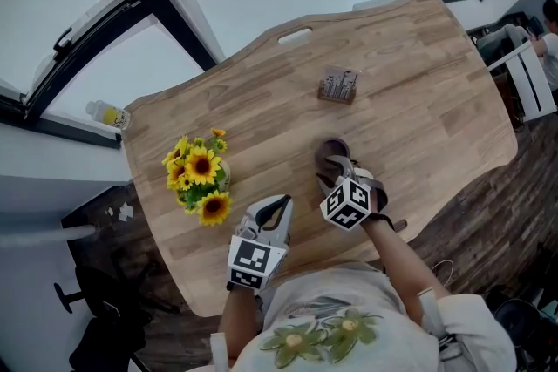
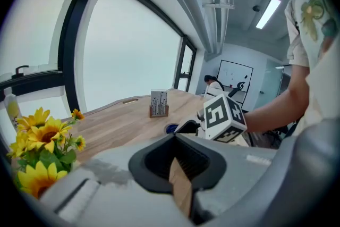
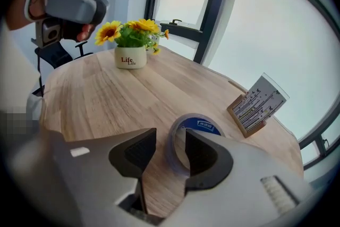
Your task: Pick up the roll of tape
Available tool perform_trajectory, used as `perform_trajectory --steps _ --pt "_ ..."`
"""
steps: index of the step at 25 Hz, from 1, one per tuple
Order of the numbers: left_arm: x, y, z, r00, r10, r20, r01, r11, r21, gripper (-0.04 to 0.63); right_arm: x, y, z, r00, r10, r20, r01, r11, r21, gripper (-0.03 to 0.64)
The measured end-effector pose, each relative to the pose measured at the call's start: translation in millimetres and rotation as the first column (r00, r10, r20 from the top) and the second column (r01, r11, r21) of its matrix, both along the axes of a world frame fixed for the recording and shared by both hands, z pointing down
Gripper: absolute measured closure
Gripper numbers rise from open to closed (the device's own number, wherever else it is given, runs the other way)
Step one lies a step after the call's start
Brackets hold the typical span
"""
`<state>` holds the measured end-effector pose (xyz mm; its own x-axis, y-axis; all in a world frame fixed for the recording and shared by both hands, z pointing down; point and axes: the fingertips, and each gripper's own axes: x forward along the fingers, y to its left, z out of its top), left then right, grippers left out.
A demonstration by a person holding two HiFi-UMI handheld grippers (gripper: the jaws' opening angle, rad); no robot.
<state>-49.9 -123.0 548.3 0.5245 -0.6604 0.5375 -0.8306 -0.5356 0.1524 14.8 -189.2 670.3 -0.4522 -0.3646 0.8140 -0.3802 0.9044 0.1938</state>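
The roll of tape [image 1: 333, 149], grey with a blue label on its core, lies flat on the wooden table [image 1: 418, 83] near the middle. My right gripper [image 1: 336, 168] is at its near side, open. In the right gripper view the right gripper [image 3: 170, 138] straddles the near wall of the roll of tape [image 3: 204, 125]: one jaw is inside the hole, the other outside, with gaps left. My left gripper [image 1: 277, 203] hovers by the table's near edge, left of the roll, shut on nothing. The left gripper view shows the left gripper [image 2: 178, 138] with the tape [image 2: 171, 128] beyond it.
A white pot of sunflowers [image 1: 199, 174] stands at the table's left. A small wooden card holder [image 1: 338, 85] stands beyond the roll. A bottle [image 1: 107, 113] lies on the window ledge off the table's left corner. White chairs [image 1: 532, 78] are at the far right.
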Motion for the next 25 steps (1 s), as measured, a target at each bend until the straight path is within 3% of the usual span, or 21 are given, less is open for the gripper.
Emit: perform_trajectory --steps 13,16,25 --pt "-2.0 -4.8 4.4 1.000 -0.003 -0.004 0.003 1.000 -0.011 0.592 1.0 4.1 18.9 0.989 -0.082 -0.123 0.083 0.997 0.002 0.483" --pt "-2.5 -5.2 5.4 1.000 -0.003 -0.003 0.003 1.000 -0.012 0.592 1.2 2.5 19.0 0.987 -0.089 -0.131 0.093 0.995 0.021 0.537" --pt "-2.3 -6.5 4.3 1.000 -0.001 -0.002 0.001 1.000 -0.011 0.592 4.0 5.4 17.2 0.984 -0.109 -0.138 0.111 0.994 0.006 0.541"
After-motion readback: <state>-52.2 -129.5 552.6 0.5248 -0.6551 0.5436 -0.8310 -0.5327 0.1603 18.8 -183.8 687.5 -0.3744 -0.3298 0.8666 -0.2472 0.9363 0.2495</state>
